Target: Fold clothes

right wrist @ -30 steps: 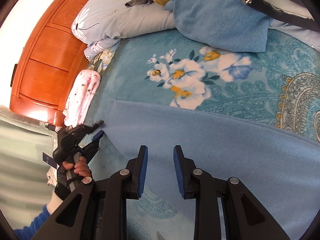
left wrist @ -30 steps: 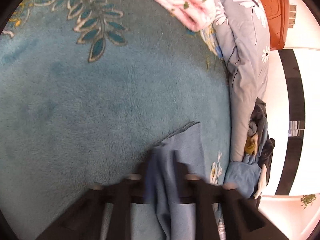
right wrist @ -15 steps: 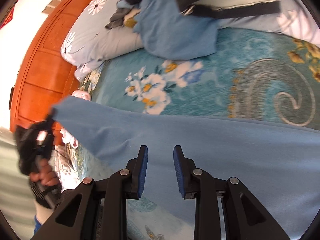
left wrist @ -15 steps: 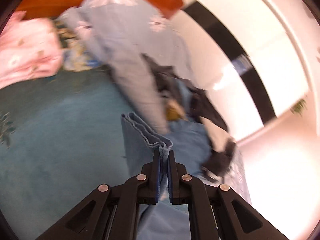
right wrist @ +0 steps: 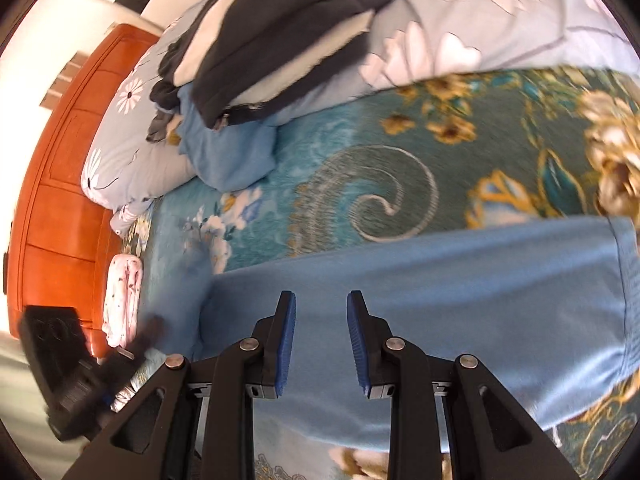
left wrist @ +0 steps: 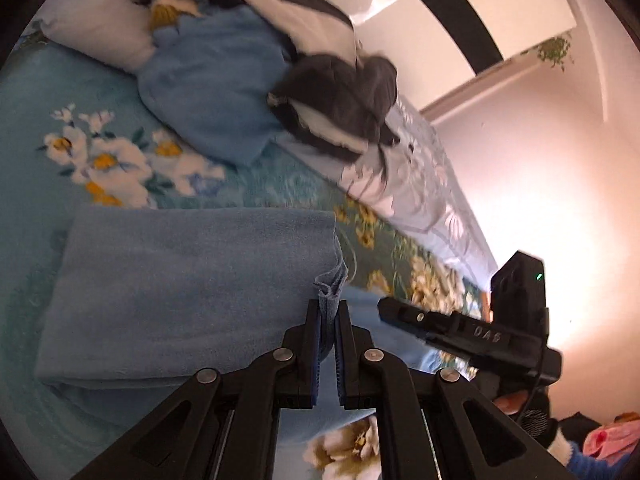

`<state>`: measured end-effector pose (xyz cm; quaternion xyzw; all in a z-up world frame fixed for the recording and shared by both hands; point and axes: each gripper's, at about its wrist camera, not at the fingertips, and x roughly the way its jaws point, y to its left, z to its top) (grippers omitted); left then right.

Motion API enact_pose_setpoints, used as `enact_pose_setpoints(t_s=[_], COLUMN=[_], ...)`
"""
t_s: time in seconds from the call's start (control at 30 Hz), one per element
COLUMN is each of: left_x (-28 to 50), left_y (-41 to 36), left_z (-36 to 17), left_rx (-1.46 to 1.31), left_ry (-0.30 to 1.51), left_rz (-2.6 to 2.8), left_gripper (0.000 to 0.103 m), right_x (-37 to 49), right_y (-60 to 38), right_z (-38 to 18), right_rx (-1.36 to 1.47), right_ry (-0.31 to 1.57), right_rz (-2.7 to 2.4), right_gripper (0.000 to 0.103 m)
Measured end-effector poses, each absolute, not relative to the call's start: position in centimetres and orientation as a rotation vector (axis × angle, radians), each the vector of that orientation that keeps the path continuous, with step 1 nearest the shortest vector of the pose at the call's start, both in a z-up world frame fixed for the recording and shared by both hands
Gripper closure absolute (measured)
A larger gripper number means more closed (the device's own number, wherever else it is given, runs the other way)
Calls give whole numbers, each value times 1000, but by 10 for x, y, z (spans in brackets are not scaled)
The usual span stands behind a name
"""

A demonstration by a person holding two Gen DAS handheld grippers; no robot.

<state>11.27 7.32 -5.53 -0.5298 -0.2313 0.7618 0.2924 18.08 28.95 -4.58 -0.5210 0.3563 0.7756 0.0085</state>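
Note:
A light blue garment [left wrist: 180, 288] lies folded over on the teal flowered blanket [left wrist: 48, 120]. My left gripper [left wrist: 328, 312] is shut on the garment's bunched edge, held a little above the bed. To its right, one of the right gripper's black fingers [left wrist: 420, 320] reaches in over the cloth. In the right wrist view, the same blue garment [right wrist: 460, 288] spreads under my right gripper [right wrist: 320, 300]. That gripper's blue pads stand apart with nothing pinched between them. The left tool's black body [right wrist: 60, 360] is blurred at lower left.
Loose clothes are heaped at the bed's far side: a dark and white garment [right wrist: 288, 28] and a blue one [right wrist: 228, 152], on grey flowered pillows [right wrist: 120, 140]. An orange wooden headboard [right wrist: 60, 184] and a folded pink cloth [right wrist: 124, 296] are at left. A pale wall [left wrist: 540, 160] lies beyond.
My left gripper swung up and across with the blue garment's edge, rolling as it went, and folded the cloth over towards the right gripper. The right gripper slid along the cloth, its jaws unchanged.

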Motion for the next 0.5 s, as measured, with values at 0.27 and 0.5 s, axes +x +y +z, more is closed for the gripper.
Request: enact_pose_setpoints(t_s=[0.27, 0.5], left_x=[129, 140], left_y=[91, 50], left_z=[-92, -71], left_rx=[-1594, -1506], left_ry=[-530, -688], left_rz=[1950, 1886], left_gripper=[87, 62], right_x=[181, 175], right_y=[284, 271], right_z=[-62, -69], right_rx=[-1672, -1736], right_ry=[1186, 1200], right_rz=[2384, 2392], right_gripper=[76, 69])
